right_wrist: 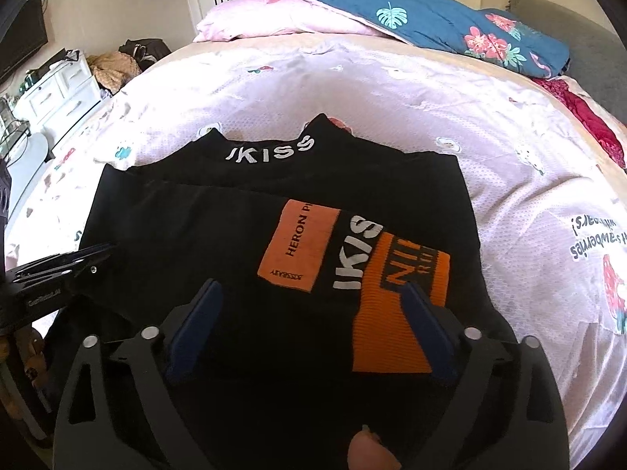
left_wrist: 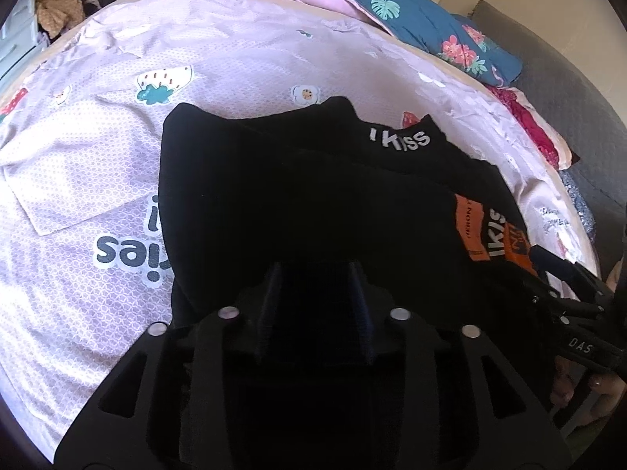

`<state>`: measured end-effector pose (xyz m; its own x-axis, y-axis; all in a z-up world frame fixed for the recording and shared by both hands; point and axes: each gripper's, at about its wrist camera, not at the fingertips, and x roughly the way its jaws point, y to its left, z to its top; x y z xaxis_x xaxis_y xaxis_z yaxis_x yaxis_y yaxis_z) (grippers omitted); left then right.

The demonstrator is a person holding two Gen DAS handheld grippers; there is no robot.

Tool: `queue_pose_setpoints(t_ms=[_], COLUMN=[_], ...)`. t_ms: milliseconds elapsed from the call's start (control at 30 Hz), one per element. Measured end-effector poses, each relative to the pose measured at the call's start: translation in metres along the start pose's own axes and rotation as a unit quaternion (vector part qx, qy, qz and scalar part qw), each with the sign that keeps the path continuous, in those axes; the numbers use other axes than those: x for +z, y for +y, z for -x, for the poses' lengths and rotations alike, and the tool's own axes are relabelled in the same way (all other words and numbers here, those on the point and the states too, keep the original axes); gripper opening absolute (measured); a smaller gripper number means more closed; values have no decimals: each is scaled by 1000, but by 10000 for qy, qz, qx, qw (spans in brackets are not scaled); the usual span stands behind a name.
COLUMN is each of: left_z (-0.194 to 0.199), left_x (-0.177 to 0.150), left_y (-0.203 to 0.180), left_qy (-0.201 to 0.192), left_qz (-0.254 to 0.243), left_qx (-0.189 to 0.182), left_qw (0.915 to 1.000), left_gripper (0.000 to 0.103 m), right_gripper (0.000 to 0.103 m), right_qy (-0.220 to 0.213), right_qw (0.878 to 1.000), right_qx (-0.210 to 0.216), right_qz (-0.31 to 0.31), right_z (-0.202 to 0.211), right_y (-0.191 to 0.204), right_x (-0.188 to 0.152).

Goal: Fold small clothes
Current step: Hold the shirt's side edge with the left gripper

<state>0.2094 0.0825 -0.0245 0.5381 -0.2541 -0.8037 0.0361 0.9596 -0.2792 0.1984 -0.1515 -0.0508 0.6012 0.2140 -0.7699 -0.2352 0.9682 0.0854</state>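
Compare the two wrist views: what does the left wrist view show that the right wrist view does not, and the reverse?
Only the left wrist view shows large dark lettering printed on the sheet. Only the right wrist view shows white drawers and the right gripper with its jaws wide apart above the orange patch. Both show the black garment, the pink bedsheet and the blue floral quilt.

A blue floral quilt [right_wrist: 450,19] and white drawers [right_wrist: 58,86] flank the patterned bedsheet [right_wrist: 392,90].
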Motion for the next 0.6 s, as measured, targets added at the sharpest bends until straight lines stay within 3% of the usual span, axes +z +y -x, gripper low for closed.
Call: queue_pose_setpoints(t_ms=[267,600], left_z=[7,18], left_x=[1,5], left_y=[-1,2], left_qy=[-57,-225], left_qz=[13,125], left_qx=[-13,-35], left_qw=[10000,9997], left_gripper=[48,90], right_gripper=[97,99], right_qy=[-69,-182], right_qw=[9999,9996], right_qx=[32,12], right_qz=[-103,-217], right_z=[7,20], right_y=[-2,-5], right_x=[1,4])
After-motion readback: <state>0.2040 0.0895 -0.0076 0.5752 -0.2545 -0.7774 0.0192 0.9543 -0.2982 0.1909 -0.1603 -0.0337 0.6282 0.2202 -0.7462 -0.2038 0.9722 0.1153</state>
